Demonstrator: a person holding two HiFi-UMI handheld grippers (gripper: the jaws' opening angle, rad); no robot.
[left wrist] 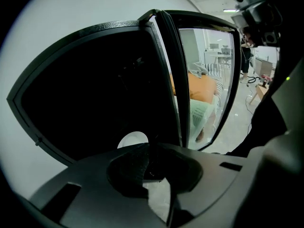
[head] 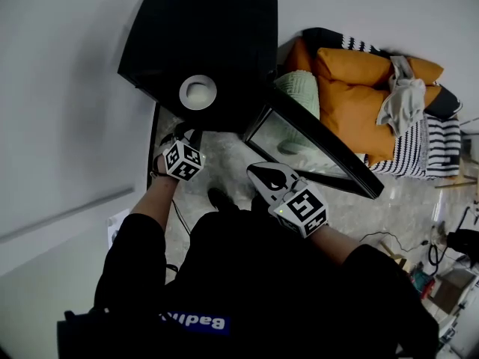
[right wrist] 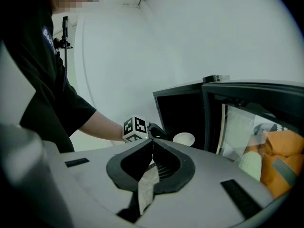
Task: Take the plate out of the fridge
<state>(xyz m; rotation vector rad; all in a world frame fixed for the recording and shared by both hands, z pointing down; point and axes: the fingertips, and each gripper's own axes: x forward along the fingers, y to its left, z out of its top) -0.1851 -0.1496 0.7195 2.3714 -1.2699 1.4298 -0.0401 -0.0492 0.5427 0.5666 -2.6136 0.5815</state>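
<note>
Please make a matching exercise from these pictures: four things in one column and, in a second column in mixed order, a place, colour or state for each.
1. plate
2. door
3. cushion
4. right gripper

a. shut
b. orange
c. open
d. inside the fridge

Pairs: 1-d, 2-c, 3-b, 4-a.

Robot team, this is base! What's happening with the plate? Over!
Left gripper and right gripper both shut, empty. Plate inside fridge, untouched. Door open, path looks clear. Over.
</note>
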